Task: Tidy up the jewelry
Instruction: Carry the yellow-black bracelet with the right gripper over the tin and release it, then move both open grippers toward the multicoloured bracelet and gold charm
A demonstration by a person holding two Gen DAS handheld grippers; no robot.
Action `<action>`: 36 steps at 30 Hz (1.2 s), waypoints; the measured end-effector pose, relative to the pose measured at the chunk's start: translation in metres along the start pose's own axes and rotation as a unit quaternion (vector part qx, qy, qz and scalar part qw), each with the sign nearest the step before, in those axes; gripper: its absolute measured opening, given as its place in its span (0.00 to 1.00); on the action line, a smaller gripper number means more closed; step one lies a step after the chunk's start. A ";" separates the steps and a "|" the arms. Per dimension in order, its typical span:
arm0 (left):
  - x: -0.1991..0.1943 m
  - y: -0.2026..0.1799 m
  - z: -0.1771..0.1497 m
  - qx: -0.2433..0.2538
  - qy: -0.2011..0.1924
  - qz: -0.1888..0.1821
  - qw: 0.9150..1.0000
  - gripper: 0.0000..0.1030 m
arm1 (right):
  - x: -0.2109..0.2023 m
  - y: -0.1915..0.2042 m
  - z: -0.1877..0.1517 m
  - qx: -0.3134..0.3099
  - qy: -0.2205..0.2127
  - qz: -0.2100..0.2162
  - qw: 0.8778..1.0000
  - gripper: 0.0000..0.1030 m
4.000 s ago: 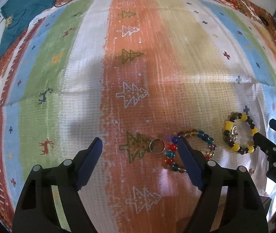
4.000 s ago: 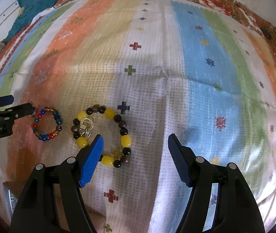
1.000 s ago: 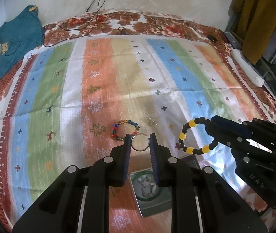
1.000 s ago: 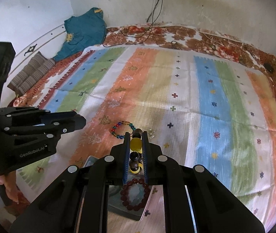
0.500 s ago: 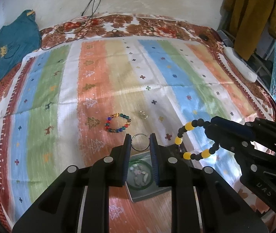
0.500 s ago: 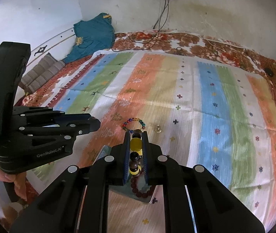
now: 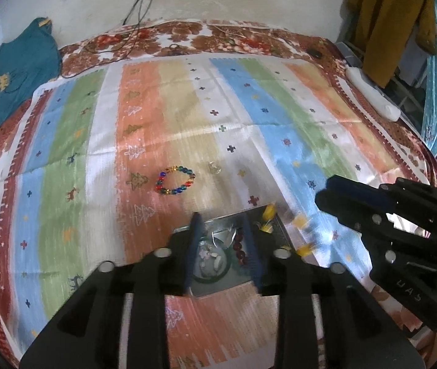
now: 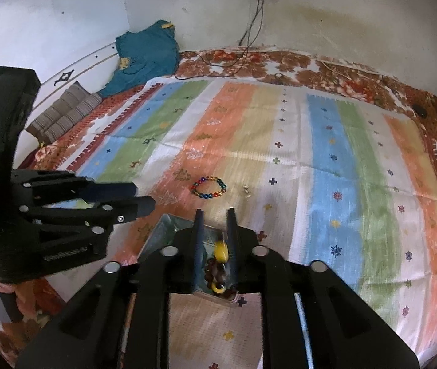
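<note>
My left gripper [image 7: 221, 220] hangs over a metal tray [image 7: 218, 289] and its jaws are opening, with nothing pressed between the pads. Below it the tray holds a green dish [image 7: 210, 261] and a dark red bracelet [image 7: 239, 247]. My right gripper [image 8: 214, 213] is opening too. The yellow-and-black bracelet [image 8: 221, 252] is a blur between its fingers, loose and dropping over the tray [image 8: 164, 230]. In the left wrist view its yellow beads [image 7: 299, 221] streak by the tray's right edge, below the right gripper [image 7: 321, 190]. A multicoloured bead bracelet [image 7: 175, 180] lies on the cloth.
A small pale charm [image 7: 214, 167] lies on the striped cloth right of the multicoloured bracelet [image 8: 208, 187]. The left gripper [image 8: 144, 197] sits close on the left of the right wrist view. A teal garment [image 8: 144, 52], striped cushions [image 8: 64, 113] and cables lie by the far wall.
Both pairs of jaws have parted. The silver ring is gone from between the left pads, and the yellow-and-black bracelet has slipped out of the right grip. Both grippers drew back over the tray.
</note>
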State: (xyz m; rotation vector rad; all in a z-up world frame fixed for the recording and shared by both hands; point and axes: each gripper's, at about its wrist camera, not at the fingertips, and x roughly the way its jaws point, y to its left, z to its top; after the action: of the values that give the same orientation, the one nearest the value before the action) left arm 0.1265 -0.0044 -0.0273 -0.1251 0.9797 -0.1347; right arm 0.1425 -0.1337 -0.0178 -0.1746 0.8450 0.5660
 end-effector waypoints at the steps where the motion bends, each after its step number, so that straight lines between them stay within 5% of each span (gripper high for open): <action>1: 0.000 0.002 0.001 -0.005 -0.001 0.002 1.000 0.35 | 0.002 -0.002 0.000 0.001 0.003 -0.003 1.000 0.32; 20: 0.050 0.047 0.033 -0.048 0.035 0.080 0.995 0.48 | 0.060 -0.021 0.023 0.003 0.055 -0.032 0.998 0.43; 36: 0.089 0.063 0.049 -0.060 0.068 0.094 0.991 0.51 | 0.102 -0.028 0.037 0.000 0.086 -0.050 0.995 0.49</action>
State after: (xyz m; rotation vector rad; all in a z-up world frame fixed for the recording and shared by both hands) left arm 0.2196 0.0450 -0.0840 -0.1349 1.1300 0.0911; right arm 0.2354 -0.1023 -0.0720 -0.2667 0.9967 0.4624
